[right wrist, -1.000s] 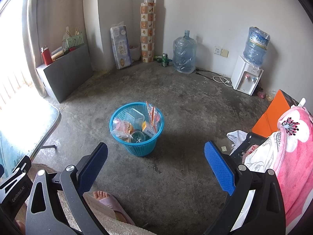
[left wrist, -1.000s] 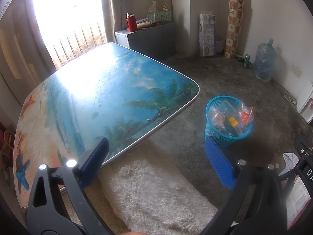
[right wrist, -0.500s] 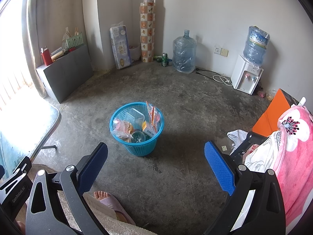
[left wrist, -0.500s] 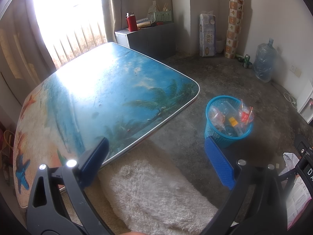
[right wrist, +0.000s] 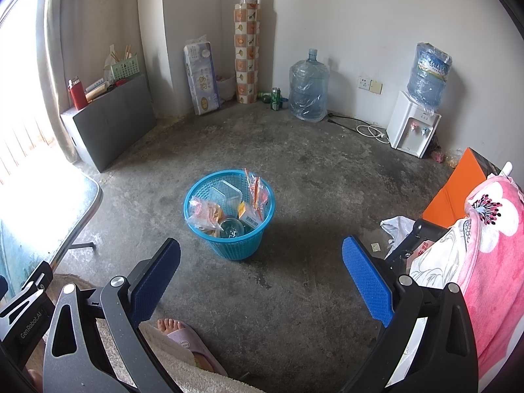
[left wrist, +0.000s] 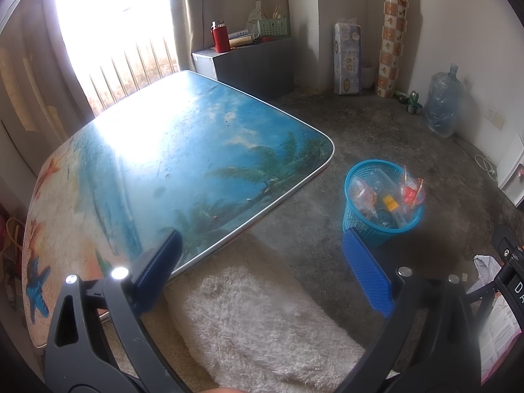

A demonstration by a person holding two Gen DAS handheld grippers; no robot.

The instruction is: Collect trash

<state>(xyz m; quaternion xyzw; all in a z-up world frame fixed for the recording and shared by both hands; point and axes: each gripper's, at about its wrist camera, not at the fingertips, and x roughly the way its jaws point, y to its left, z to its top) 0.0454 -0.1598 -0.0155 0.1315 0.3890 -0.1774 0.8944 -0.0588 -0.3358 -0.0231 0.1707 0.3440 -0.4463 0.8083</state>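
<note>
Both your left gripper and right gripper gape wide, holding nothing. The blue basket, already stuffed with wrappers, sits on the floor at 12 o'clock from the right gripper. The table looks bare, so scan for strays before closing out.

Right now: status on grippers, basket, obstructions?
Left gripper open, empty. Right gripper open, empty. Blue basket upright on floor, holding wrappers and a clear container. Table bare; nothing blocking the basket.
</note>
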